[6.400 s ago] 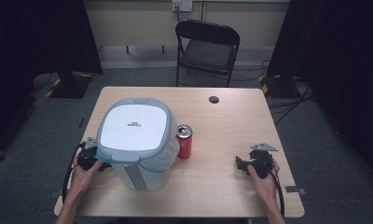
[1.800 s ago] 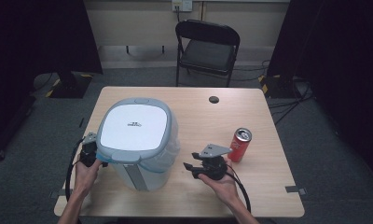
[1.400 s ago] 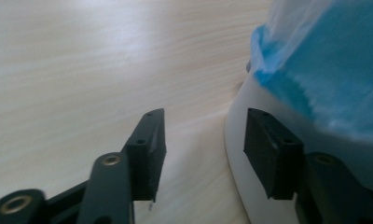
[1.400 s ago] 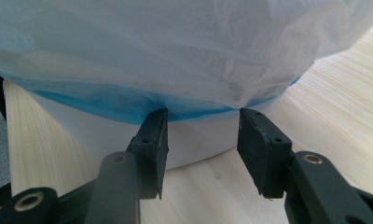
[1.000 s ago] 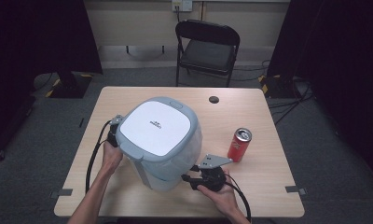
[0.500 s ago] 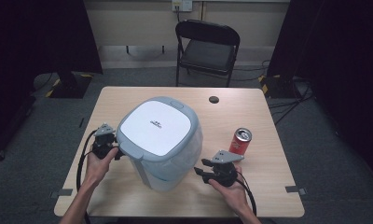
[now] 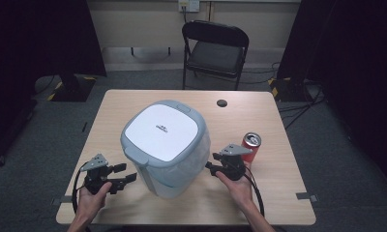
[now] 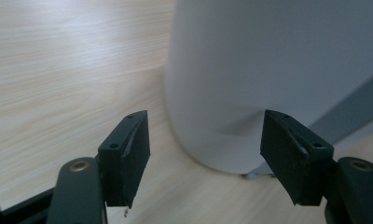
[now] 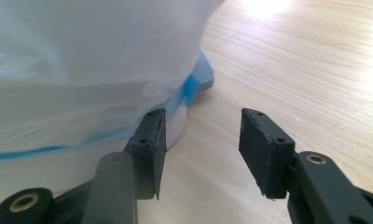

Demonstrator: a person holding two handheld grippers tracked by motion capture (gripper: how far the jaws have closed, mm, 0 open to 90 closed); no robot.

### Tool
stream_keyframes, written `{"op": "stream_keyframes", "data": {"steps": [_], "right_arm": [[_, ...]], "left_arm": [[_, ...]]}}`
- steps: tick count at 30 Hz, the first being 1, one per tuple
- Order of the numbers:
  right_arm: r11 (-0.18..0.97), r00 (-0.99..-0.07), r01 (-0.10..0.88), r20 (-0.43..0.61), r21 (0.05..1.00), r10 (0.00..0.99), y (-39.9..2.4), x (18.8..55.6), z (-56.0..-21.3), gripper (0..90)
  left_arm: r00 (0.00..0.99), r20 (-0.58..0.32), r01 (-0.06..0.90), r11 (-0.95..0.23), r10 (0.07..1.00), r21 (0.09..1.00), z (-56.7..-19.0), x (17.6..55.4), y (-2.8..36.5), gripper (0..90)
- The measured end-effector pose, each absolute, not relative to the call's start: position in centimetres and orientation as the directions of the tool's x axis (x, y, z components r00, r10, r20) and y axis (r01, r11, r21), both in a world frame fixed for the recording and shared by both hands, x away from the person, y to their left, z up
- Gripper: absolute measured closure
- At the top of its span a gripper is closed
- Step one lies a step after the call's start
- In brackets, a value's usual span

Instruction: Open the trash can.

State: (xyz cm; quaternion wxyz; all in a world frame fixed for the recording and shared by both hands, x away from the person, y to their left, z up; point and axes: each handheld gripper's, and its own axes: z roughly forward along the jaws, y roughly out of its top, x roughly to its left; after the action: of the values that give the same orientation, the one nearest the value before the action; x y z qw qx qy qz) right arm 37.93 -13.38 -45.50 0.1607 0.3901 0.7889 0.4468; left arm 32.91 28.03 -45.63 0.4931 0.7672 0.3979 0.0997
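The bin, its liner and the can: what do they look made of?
The bin: likely moulded plastic, with smooth, matt pale-grey walls. Its liner: thin translucent plastic film, wrinkled, with a blue band. The can: probably aluminium, with a glossy red side and silvery top.

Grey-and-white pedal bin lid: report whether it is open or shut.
Shut: the white-panelled lid lies flat and flush on the grey-and-white pedal bin, no gap showing.

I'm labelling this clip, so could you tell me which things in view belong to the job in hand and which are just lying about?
In the job:
- pedal bin, lid shut, liner bag showing
- left gripper, jaws just opened, nothing between them
- right gripper, open beside the bin
- red can

Lying about:
- small black disc on the table
- folding chair
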Motion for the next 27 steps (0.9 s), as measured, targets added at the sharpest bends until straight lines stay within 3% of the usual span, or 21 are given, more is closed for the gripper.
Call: {"op": "stream_keyframes", "data": {"steps": [3, 14, 18, 22, 27], "right_arm": [[0.282, -0.637, 0.475, 0.105, 0.833, 0.763, -13.2, 38.4, -45.7, 50.5], [0.286, -0.656, 0.462, 0.107, 0.84, 0.747, -12.7, 39.1, -46.1, 50.2], [0.286, -0.659, 0.463, 0.11, 0.839, 0.744, -12.8, 39.4, -46.2, 50.5], [0.289, -0.66, 0.459, 0.105, 0.84, 0.744, -12.8, 39.6, -46.2, 53.3], [0.295, -0.684, 0.458, 0.121, 0.838, 0.72, -12.5, 39.5, -46.1, 53.2]], "left_arm": [[0.66, -0.262, 0.52, -0.177, 0.704, 0.835, -45.5, 32.9, 27.8, 30.1], [0.695, -0.204, 0.492, -0.25, 0.69, 0.834, -45.7, 32.6, 26.5, 26.0], [0.699, -0.198, 0.484, -0.251, 0.687, 0.839, -45.8, 32.7, 25.8, 31.2], [0.687, -0.188, 0.487, -0.253, 0.702, 0.836, -45.7, 33.0, 25.8, 28.5], [0.654, -0.18, 0.496, -0.237, 0.735, 0.835, -45.5, 33.3, 26.2, 33.2]]}}
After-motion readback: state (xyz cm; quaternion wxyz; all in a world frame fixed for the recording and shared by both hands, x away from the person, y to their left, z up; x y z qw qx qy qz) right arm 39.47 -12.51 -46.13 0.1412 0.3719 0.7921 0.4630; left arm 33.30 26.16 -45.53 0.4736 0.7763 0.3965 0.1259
